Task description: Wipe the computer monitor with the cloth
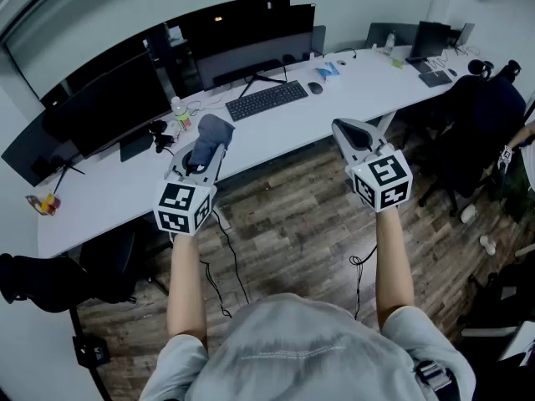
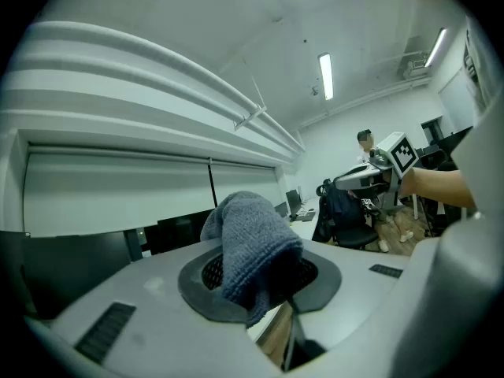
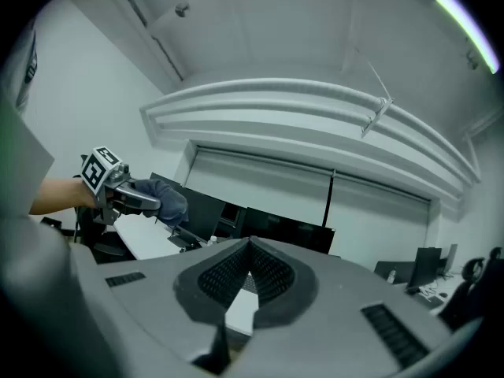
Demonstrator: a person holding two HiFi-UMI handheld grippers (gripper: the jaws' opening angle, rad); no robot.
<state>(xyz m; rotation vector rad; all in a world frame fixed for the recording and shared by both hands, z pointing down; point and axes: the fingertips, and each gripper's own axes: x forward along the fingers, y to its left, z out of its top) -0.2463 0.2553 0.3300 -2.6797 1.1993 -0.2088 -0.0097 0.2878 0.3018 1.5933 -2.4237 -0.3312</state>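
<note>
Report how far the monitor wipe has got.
Done: the cloth is picked up, clamped in the left tongs. In hand: both tongs hang short of the desk, above the floor, the right tongs shut and empty. Left: the cloth touches no monitor yet, so all the wiping remains.

Two bare forearms (image 1: 185,282) reach forward side by side. The left gripper (image 1: 201,160) points toward 1 o'clock, jaws clamped on a cloth (image 1: 214,130). The right gripper (image 1: 345,129) points toward 11 o'clock, jaws closed together, empty.
</note>
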